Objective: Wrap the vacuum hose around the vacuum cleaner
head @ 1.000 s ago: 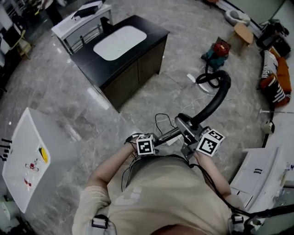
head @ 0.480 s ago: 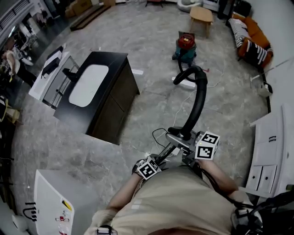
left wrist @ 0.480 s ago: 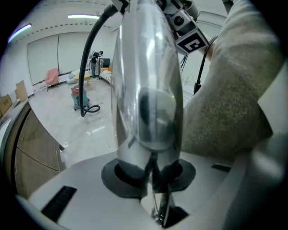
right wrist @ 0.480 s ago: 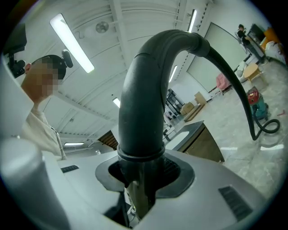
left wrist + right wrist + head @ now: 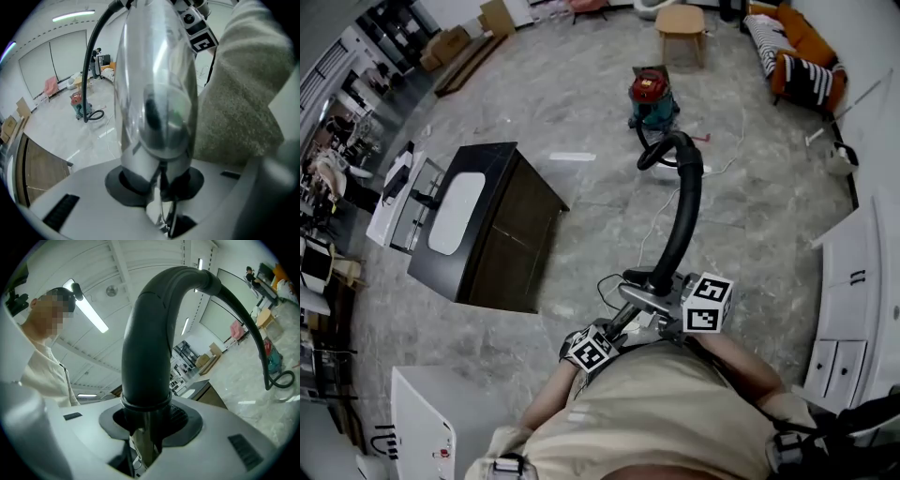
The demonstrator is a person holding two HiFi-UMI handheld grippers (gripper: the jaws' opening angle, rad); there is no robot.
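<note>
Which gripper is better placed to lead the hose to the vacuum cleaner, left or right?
Probably the right gripper: it is shut on the black hose handle, from which the hose runs to the vacuum cleaner. The left gripper clamps the metal wand beside the torso.

The vacuum cleaner (image 5: 652, 97), a squat canister with a red top and teal body, stands upright on the floor in the upper middle of the head view. The black vacuum hose (image 5: 684, 216) forms a small loop just beside the canister. It then runs down the frame as a thick curved section to a silver wand (image 5: 636, 300) at lower centre, with no turn of it wrapped round the canister.
</note>
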